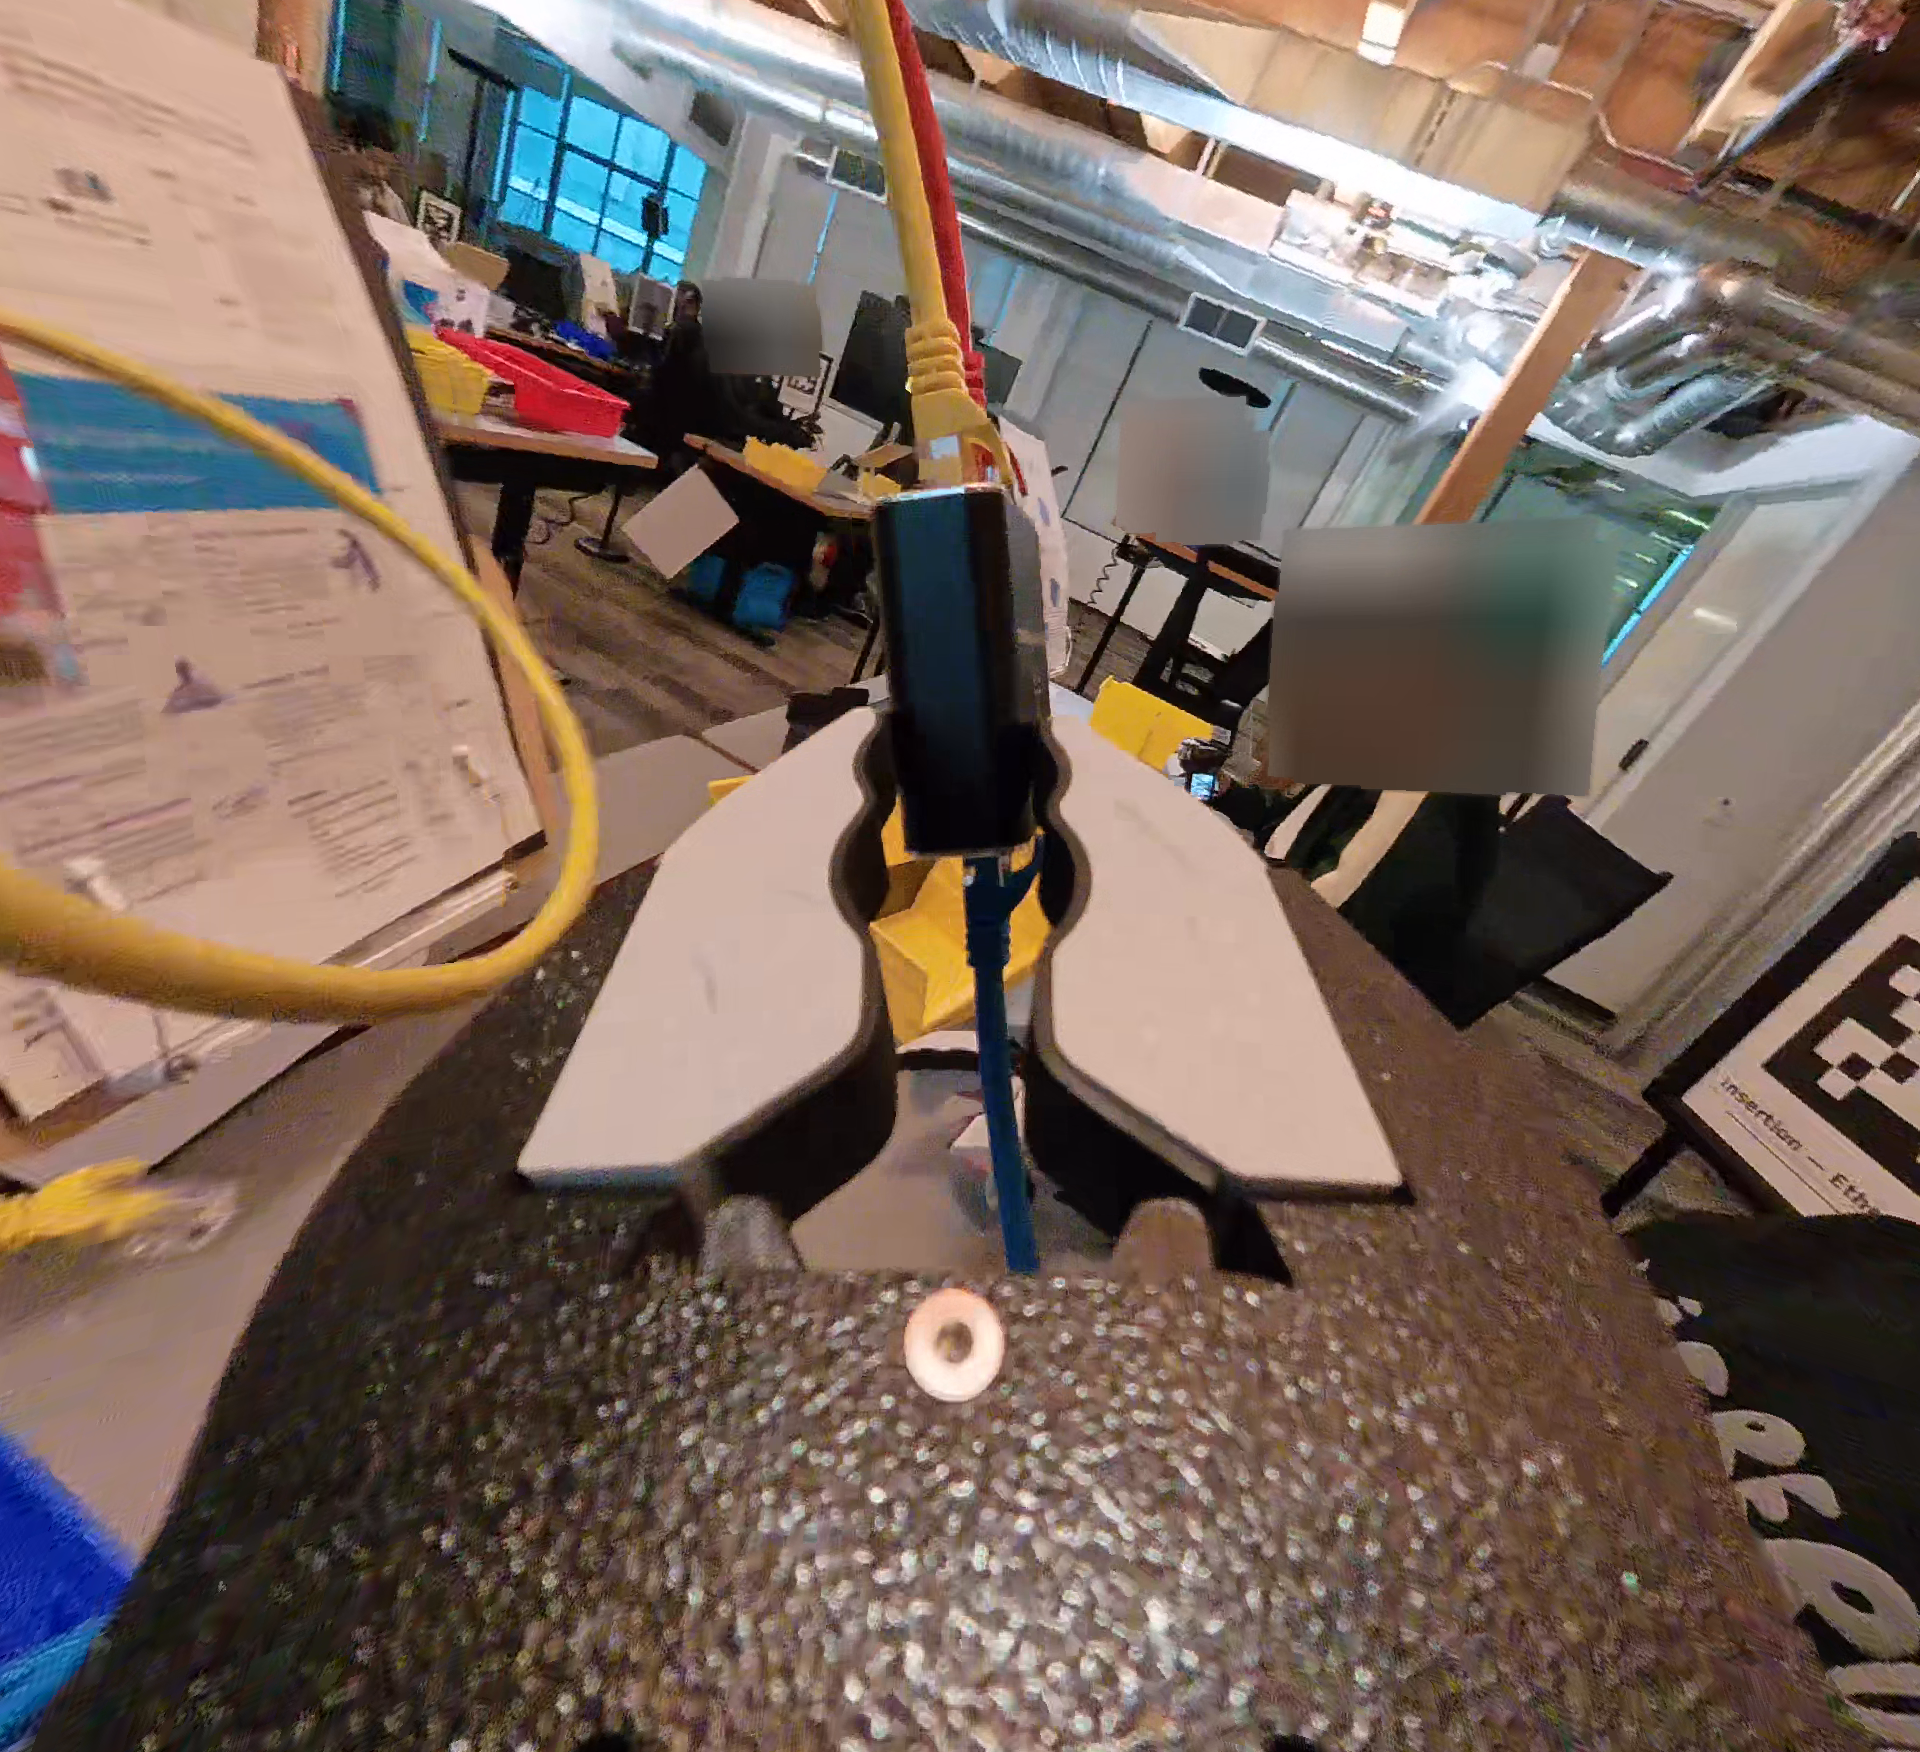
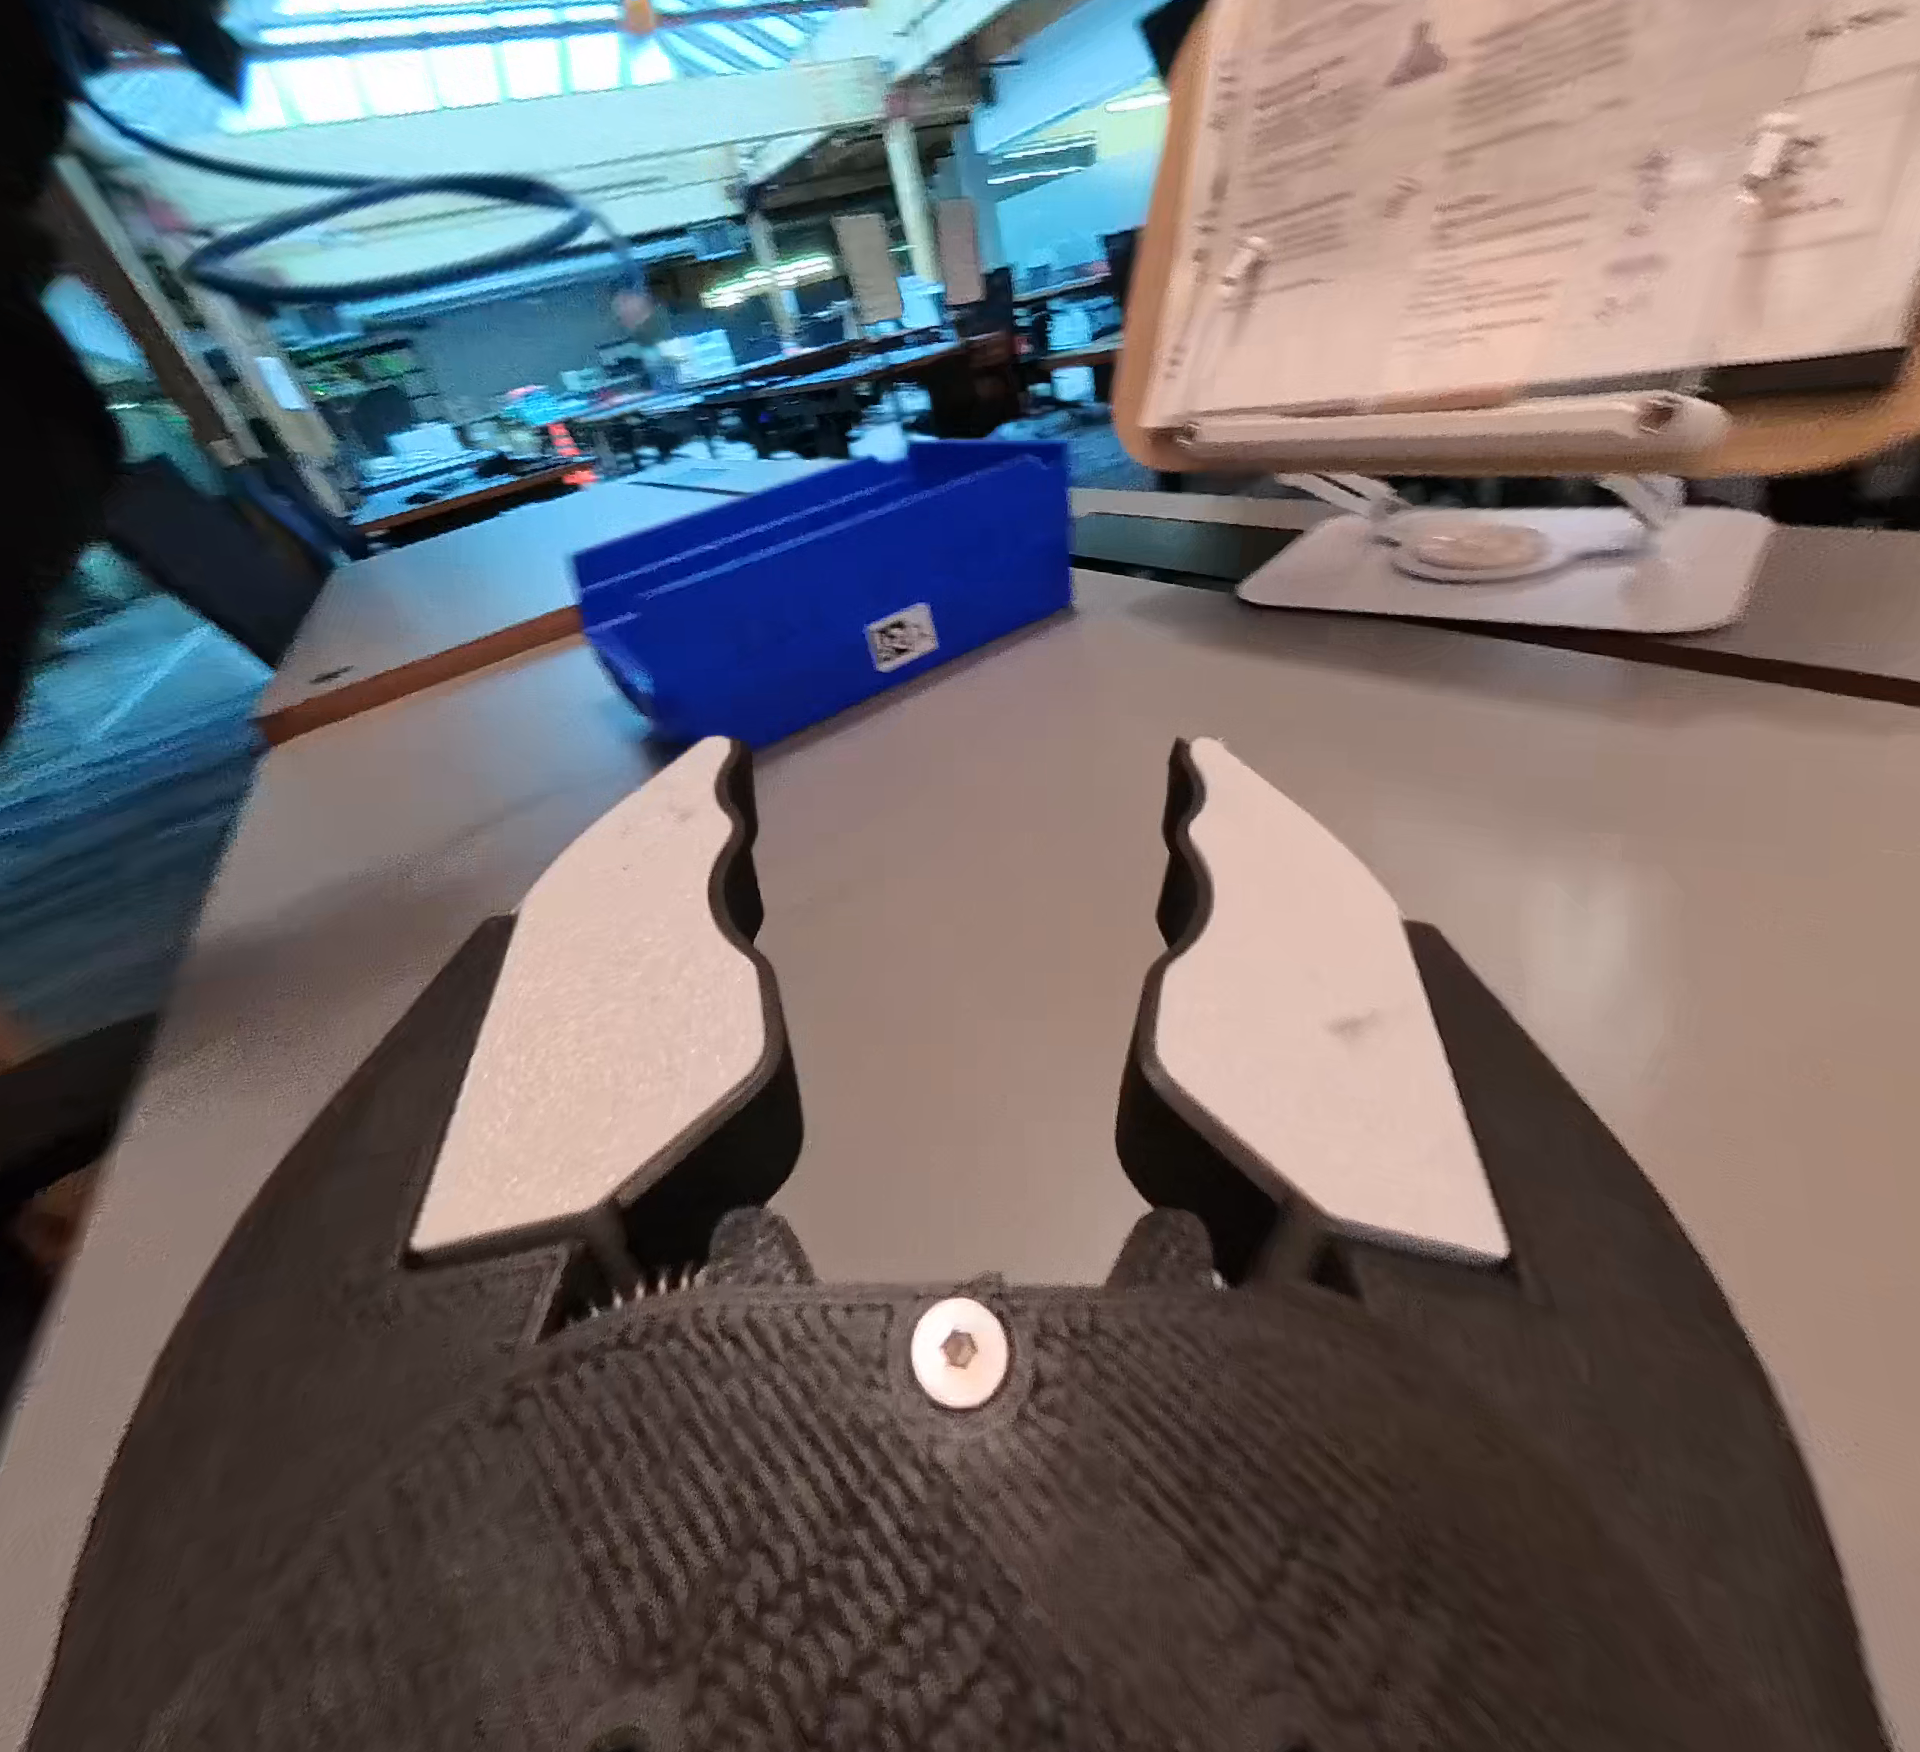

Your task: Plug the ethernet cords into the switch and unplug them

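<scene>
Left gripper (image 1: 961, 772): black textured body with grey-faced fingers (image 1: 717, 954), closed around the lower part of a small black box-shaped switch (image 1: 961, 663), held upright and lifted off the table.
Switch: narrow side toward the camera, upper end clear of the fingers, lower end between their wavy inner edges.
Yellow ethernet cord (image 1: 894, 144): plugged into the top end of the switch, rising straight up out of frame.
Red ethernet cord (image 1: 940, 175): just behind the yellow one, also meeting the top of the switch; its plug mostly hidden.
Blue ethernet cord (image 1: 997, 1027): hanging from the bottom end of the switch, running down between the fingers toward the gripper body.
Loose yellow cord (image 1: 499, 622): curving in a wide loop at left, its blurred clear plug (image 1: 125, 1209) lying low at the left edge.
Right gripper (image 2: 961, 752): same black body, grey-faced fingers (image 2: 623, 996) spread wide apart, holding nothing, pointing across the grey table (image 2: 1455, 871).
Blue plastic bin (image 2: 831, 601): standing on the table beyond the right fingers, a small sticker on its near wall.
Document stand (image 2: 1507, 549): white base at right on the table, carrying a wooden board of printed pages (image 2: 1507, 144); the same pages fill the left side of the left wrist view.
Background: open workshop with tables, coloured bins, exposed ducts and ceiling beams.
</scene>
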A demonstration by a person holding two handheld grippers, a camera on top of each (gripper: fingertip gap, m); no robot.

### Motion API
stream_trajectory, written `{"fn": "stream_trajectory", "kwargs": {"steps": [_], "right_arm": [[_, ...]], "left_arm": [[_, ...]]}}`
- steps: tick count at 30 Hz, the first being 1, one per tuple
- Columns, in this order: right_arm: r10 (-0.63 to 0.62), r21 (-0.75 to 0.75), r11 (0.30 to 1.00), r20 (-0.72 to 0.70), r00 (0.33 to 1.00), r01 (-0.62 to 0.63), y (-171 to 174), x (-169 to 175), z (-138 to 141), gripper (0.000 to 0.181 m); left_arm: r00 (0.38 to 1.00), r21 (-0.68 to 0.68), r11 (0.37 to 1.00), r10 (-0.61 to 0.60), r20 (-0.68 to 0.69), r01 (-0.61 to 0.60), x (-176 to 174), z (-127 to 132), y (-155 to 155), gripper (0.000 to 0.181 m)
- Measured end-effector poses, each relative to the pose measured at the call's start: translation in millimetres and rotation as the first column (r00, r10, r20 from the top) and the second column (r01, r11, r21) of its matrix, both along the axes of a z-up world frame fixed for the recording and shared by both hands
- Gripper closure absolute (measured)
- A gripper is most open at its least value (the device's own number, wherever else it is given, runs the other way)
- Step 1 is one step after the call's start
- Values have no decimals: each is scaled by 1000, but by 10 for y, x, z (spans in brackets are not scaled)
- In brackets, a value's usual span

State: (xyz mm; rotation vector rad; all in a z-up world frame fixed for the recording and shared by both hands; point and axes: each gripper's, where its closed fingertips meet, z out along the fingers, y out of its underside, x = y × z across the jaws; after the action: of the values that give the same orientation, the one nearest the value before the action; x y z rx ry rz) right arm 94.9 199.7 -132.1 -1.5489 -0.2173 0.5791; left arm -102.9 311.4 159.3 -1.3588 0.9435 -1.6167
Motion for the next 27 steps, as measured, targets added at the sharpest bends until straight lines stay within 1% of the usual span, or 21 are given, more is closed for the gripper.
{"fn": "stream_trajectory", "kwargs": {"steps": [2,4,5,7,9,10,12,14,16,17,19,20,22,23,24,25,27], "right_arm": [[97,35,995,-11,995,-97,-177,-173,248,104],[141,95,986,-38,989,-137,-375,-275,596,105],[147,131,982,-68,987,-137,-468,-304,791,106],[169,199,970,-122,978,-143,-644,-363,1103,111],[175,213,967,-148,973,-141,-717,-390,1211,114],[166,191,972,-155,974,-135,-698,-381,1179,114],[143,127,984,-177,974,-122,-596,-327,1013,113],[125,58,992,-247,961,-114,-470,-257,828,115],[166,5,985,-296,941,-172,-389,-280,630,118],[207,-31,974,-296,933,-226,-368,-340,514,118],[311,-98,932,-280,908,-349,-383,-508,296,117],[336,-129,916,-271,902,-380,-375,-566,207,119],[330,-135,918,-267,906,-374,-314,-598,148,125],[357,-116,909,-273,893,-400,-330,-637,159,132],[418,-101,883,-274,866,-458,-390,-705,166,150],[464,-103,857,-270,844,-504,-439,-759,155,158],[484,-138,842,-230,844,-521,-451,-784,96,158]], "left_arm": [[1000,47,999,-12,-15,13,118,178,-233,157],[998,103,994,-41,-54,47,275,166,-436,157],[995,116,991,-57,-78,66,364,91,-520,157],[985,140,983,-97,-143,117,553,-192,-677,157],[968,137,975,-147,-203,177,736,-598,-819,157],[955,134,967,-180,-237,216,820,-835,-895,158],[923,109,952,-243,-297,286,956,-1323,-1041,157],[887,81,934,-299,-352,347,1047,-1785,-1172,157],[848,45,911,-361,-388,409,1105,-2158,-1293,157],[831,28,903,-383,-404,429,1130,-2309,-1335,157],[799,-6,890,-412,-437,456,1173,-2542,-1390,157],[782,-12,880,-427,-454,474,1186,-2629,-1417,157],[737,-4,842,-475,-481,540,1178,-2752,-1506,157],[715,6,825,-485,-504,564,1172,-2808,-1538,157],[701,24,815,-483,-526,579,1171,-2851,-1555,157],[691,45,805,-477,-544,591,1169,-2879,-1563,157],[680,105,781,-459,-572,616,1147,-2900,-1565,157]]}}
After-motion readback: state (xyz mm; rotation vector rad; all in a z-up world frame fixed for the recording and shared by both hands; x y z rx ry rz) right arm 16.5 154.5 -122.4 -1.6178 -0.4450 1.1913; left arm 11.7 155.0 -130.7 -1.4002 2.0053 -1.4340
